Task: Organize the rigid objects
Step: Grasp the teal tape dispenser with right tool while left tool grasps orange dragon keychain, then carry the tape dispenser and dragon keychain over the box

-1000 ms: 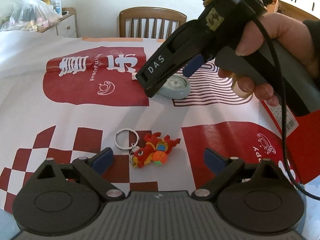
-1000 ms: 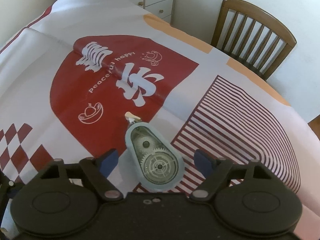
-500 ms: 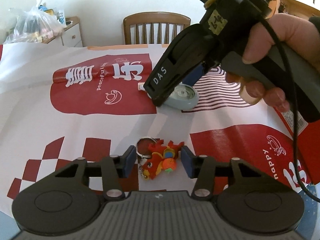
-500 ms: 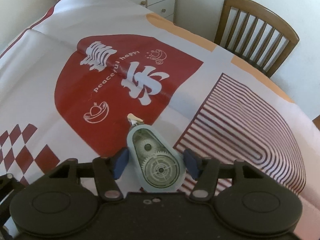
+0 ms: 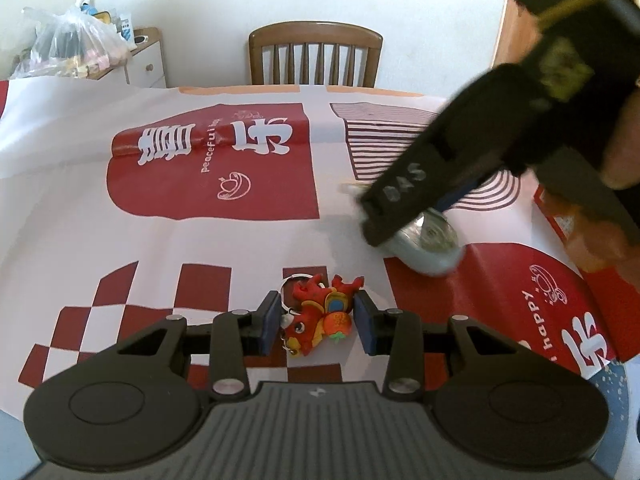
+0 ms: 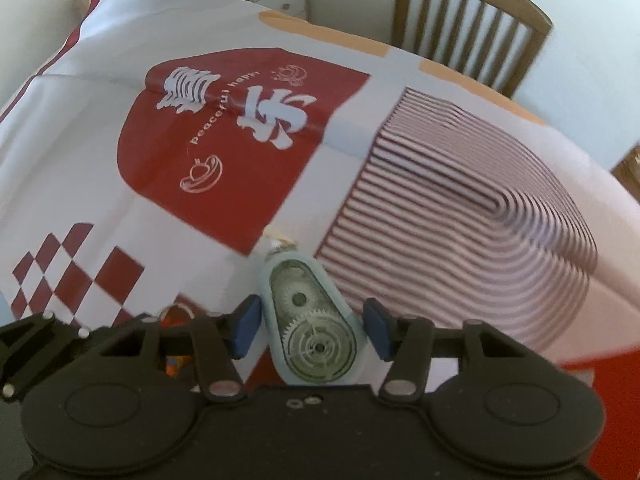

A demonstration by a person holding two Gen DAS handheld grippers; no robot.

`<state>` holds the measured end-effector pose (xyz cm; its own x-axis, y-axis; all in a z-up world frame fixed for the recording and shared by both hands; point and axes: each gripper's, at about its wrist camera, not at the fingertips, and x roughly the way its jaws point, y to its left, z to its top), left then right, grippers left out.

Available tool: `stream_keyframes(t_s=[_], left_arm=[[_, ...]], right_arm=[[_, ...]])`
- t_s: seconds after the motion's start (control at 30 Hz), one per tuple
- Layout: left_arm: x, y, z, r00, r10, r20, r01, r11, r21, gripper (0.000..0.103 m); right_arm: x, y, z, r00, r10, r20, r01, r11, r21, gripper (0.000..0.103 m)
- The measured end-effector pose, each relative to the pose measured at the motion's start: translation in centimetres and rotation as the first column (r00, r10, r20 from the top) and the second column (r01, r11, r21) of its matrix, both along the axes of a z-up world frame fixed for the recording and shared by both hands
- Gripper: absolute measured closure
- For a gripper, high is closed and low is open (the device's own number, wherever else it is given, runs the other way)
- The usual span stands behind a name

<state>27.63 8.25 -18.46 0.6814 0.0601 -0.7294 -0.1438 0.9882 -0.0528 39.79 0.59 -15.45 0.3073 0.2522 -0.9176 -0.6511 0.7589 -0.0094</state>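
Cloth: I see a smooth printed sheet [image 5: 168, 240] over the bench, white with red blocks, checks and thin maroon stripes, creased in places.
Keychain: a small rubbery red dragon charm [image 5: 320, 316] with orange and yellow detail, on a thin metal ring [image 5: 294, 284]; it lies on the checks at the near edge.
Tape: a teardrop-shaped correction tape [image 6: 310, 320], pale blue shell with a clear face showing grey gears, its white tip pointing away from me.
Left claw: my left claw [image 5: 318, 324] has just been closing; its blue pads sit at either side of the keychain, the right pad touching the charm, the left just beside the chain. I cannot tell if it is clamped.
Right claw: my right claw [image 6: 312, 326] has just been closing around the tape; the right pad meets the shell, the left shows a sliver of gap, so it is not yet a firm grip. The left view is blurred here.
Box: a red carton [image 5: 576, 240] at the right edge, contents not visible.
Bag: a crinkled clear plastic bag [image 5: 72, 44], full, on a far left cabinet.
Chair: a slatted wooden chair [image 5: 316, 56] at the far side.
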Motion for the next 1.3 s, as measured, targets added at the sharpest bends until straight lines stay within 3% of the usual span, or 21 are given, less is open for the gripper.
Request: stream_keyframes(t_s=[0.27, 0.6, 0.9, 1.3], left_arm=[[-1.6, 0.1, 0.2, 1.0, 0.004, -0.019, -0.004, 1.0, -0.016, 0.065], [-3.7, 0.0, 1.5, 1.0, 0.003, -0.018, -0.004, 0.999, -0.035, 0.065], [-4.7, -1.6, 5.4, 0.998, -0.044, 0.042, 0.046, 0.998, -0.042, 0.065], [-4.1, -6.1, 12.1, 0.984, -0.127, 0.122, 0.13, 0.991, -0.015, 0.065]], right_arm=[[-2.6, -2.3, 0.3, 0.999, -0.035, -0.014, 0.035, 0.999, -0.018, 0.057], [-6.9, -4.7, 2.8, 0.997, -0.071, -0.013, 0.071, 0.997, -0.003, 0.058], [-9.5, -7.9, 6.8, 0.996, -0.083, 0.017, 0.083, 0.996, 0.018, 0.058], [-9.5, -14.8, 12.8, 0.985, -0.122, 0.125, 0.113, 0.991, 0.074, 0.058]])
